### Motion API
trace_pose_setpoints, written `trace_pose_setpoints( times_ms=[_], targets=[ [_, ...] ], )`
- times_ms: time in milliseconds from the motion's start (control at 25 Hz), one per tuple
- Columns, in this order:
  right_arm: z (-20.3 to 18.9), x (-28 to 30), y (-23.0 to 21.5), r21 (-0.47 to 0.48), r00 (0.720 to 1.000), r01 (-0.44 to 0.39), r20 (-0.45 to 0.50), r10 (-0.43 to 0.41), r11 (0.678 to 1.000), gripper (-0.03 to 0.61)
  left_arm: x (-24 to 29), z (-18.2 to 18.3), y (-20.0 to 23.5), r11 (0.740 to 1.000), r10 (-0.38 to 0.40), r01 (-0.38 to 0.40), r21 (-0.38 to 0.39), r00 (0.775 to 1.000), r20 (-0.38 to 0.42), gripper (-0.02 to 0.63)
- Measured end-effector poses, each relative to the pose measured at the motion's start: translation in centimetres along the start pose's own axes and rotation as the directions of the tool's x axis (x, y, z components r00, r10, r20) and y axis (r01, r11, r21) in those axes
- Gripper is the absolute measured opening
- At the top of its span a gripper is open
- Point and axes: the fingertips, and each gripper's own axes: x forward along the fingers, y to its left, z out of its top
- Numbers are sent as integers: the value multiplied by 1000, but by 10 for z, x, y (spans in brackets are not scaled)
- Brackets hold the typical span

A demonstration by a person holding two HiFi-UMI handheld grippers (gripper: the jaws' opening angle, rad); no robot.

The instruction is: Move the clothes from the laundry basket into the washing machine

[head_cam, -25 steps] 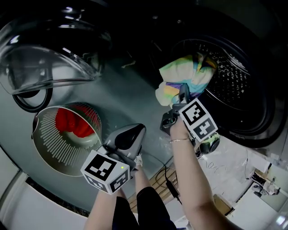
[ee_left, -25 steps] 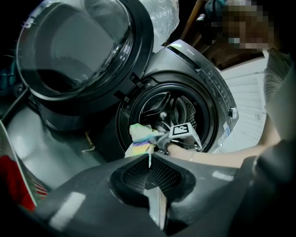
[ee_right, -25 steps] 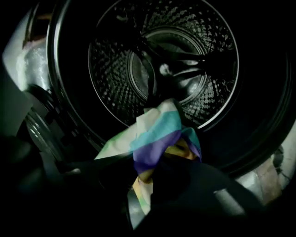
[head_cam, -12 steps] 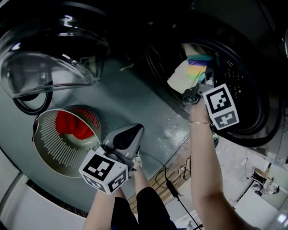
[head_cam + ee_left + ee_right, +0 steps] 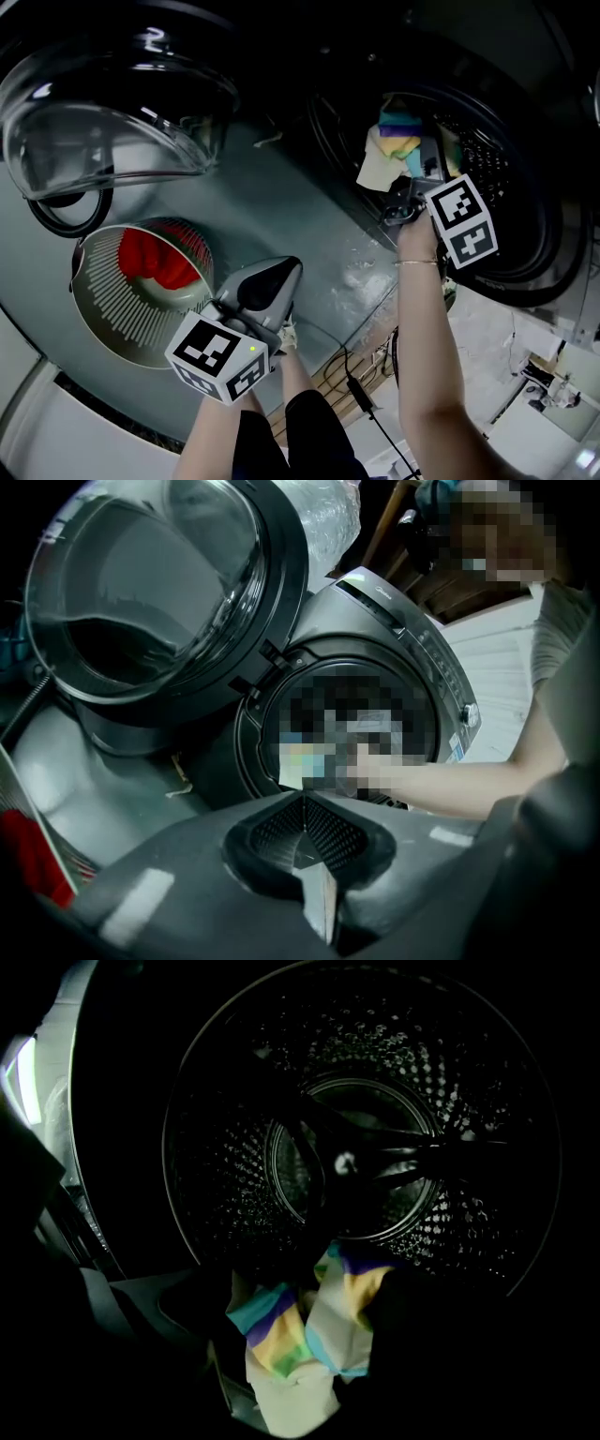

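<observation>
My right gripper (image 5: 424,180) is at the mouth of the washing machine drum (image 5: 487,159), shut on a striped pastel cloth (image 5: 394,145) that hangs into the opening. In the right gripper view the striped cloth (image 5: 300,1344) is pinched between the dark jaws, with the perforated drum (image 5: 366,1147) straight ahead. My left gripper (image 5: 267,286) hangs low at the centre, shut and empty; in its own view the left gripper (image 5: 305,841) has its pads pressed together. A red garment (image 5: 155,261) lies in the white laundry basket (image 5: 112,319) at the left.
The machine's glass door (image 5: 112,112) stands swung open at the upper left, above the basket. In the left gripper view the door (image 5: 150,583) and the drum opening (image 5: 356,733) lie ahead, with the person's forearm (image 5: 469,780) reaching in. Cables (image 5: 361,394) lie on the floor.
My right gripper has carried the striped cloth up and right, from in front of the machine into the drum's mouth. The left gripper has stayed put.
</observation>
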Motion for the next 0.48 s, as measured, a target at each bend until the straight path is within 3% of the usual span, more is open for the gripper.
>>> trace_pose_setpoints(
  times_ms=[320, 480],
  targets=[
    [10, -41, -1, -13, 999, 25, 21, -25, 1000, 471, -18, 0, 10, 999, 45, -45, 7, 999, 25, 11],
    [-8, -77, 34, -25, 996, -79, -29, 79, 997, 461, -39, 3, 20, 995, 101, -101, 0, 994, 48, 11]
  ],
)
